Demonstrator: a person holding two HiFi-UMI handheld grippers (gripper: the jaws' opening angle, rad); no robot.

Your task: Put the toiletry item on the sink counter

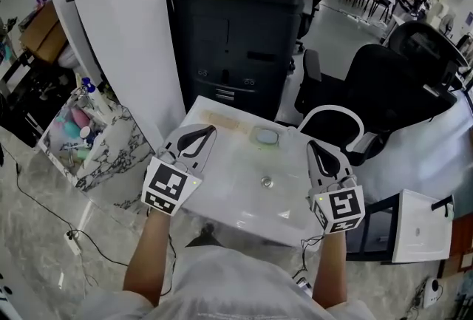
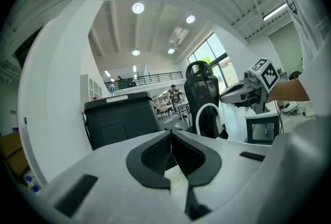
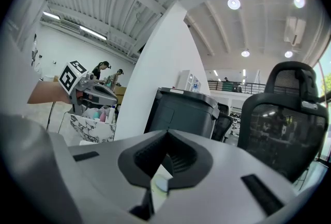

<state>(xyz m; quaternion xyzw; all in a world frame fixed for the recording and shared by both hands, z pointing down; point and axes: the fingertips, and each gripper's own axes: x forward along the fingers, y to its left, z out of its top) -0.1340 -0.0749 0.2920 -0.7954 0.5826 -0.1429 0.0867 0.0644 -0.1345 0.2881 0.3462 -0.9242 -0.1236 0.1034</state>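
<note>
Left gripper point(image 1: 209, 131) and right gripper point(image 1: 312, 145), both pressed together and empty, hovered over white rectangular sink counter point(image 1: 236, 196); pastel plastic toiletry bottles point(image 1: 76, 121) stood in marble-patterned box point(image 1: 111, 157) at 9 o'clock, probably light, stiff, slick, so best gripped mid-body.

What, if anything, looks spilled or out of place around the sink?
Nothing stands out. The sink shows no spill, the toiletries sit inside the basket beside it; left gripper and right gripper are shut, empty.
</note>
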